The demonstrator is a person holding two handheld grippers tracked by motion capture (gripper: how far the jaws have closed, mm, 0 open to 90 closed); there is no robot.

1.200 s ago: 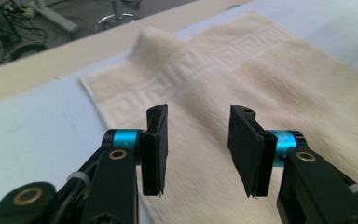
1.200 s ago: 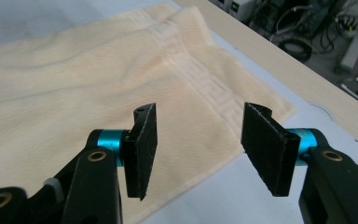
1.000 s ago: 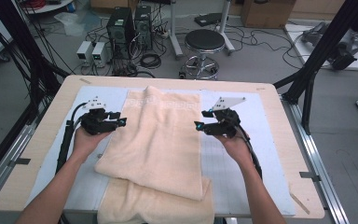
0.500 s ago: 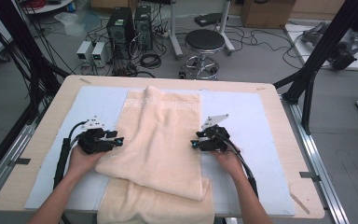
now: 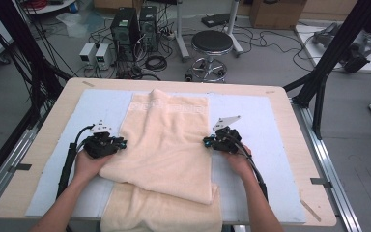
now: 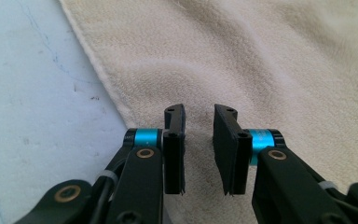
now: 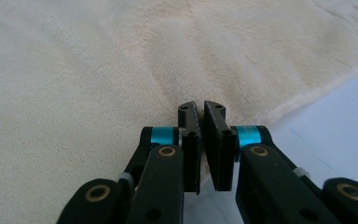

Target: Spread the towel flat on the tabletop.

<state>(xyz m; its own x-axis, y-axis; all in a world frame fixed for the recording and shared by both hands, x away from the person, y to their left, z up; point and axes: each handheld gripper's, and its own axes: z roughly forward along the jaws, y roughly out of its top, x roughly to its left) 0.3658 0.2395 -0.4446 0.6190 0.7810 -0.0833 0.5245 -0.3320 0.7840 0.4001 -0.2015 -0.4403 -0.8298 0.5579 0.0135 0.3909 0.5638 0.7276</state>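
Note:
A cream towel (image 5: 169,140) lies folded on a pale blue mat (image 5: 265,125), its near end hanging over the table's front edge. My left gripper (image 5: 123,143) rests at the towel's left edge. In the left gripper view its jaws (image 6: 199,112) have just been closing but still stand a little apart, with towel (image 6: 261,56) pile beneath and between them, not pinched. My right gripper (image 5: 206,141) sits at the towel's right edge. Its jaws (image 7: 200,106) have just closed and are nearly together on the hem of the towel (image 7: 74,70).
The mat (image 6: 28,93) covers most of a wooden table (image 5: 38,150) with metal rails along its sides. On the floor behind the table stand a round stool (image 5: 212,43), computer towers (image 5: 130,24) and loose cables. Black frame posts rise at both sides.
Both hands have come down and toward the near side, onto the towel's left and right edges. Both pairs of jaws are narrower than before, the right pair almost together.

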